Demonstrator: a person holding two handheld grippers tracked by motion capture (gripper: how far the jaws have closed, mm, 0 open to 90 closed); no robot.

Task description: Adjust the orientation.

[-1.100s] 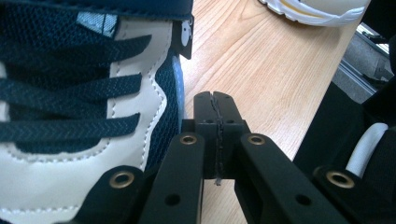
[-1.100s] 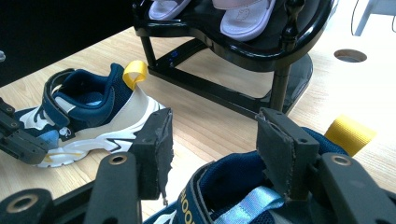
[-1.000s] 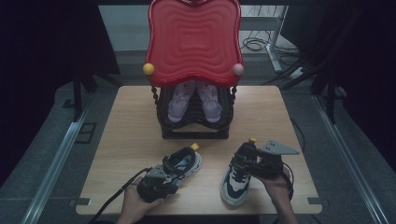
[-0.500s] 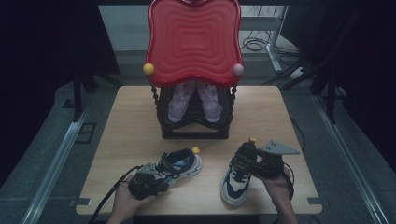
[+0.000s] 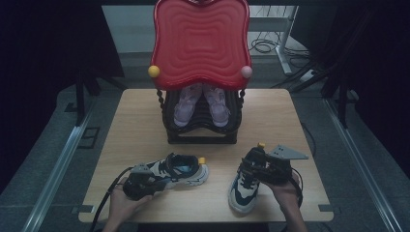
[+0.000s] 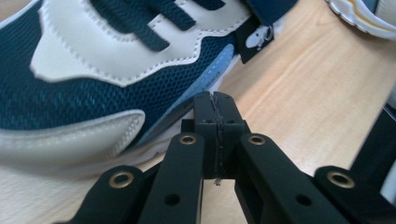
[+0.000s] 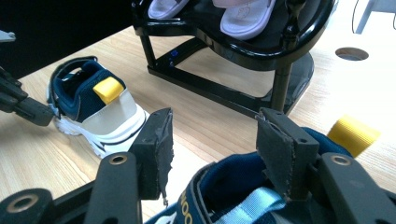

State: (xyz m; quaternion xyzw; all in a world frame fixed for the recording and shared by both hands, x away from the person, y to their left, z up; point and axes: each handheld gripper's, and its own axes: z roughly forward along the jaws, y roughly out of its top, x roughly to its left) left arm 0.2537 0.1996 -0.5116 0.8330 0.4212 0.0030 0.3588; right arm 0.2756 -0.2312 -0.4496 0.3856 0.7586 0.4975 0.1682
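Two navy mesh sneakers with cream leather panels, white soles and yellow heel tabs were seen on the pale wooden worktop (image 5: 140, 121). The left sneaker (image 5: 181, 170) lay near the front left of the worktop, its toe turned toward the left gripper (image 5: 140, 181), which was held low at the shoe's front end. In the left gripper view the two black pads (image 6: 215, 122) were pressed flat together with nothing between them, their tip just beside the sneaker's (image 6: 93, 79) sole edge; contact could not be told.

The right sneaker (image 5: 244, 186) stood at the front right, well apart from the other. The right gripper (image 5: 263, 166) was set over its heel opening. In the right gripper view the jaws were spread wide, one pad (image 7: 159, 140) outside the collar and the other (image 7: 280, 149) over the navy lining (image 7: 229, 186); no pressing on the collar was seen.

Behind both shoes, a black curved plastic rack (image 5: 203, 130) carrying a pair of lilac sandals (image 5: 200, 104) was placed under a glossy red ribbed panel (image 5: 200, 41).
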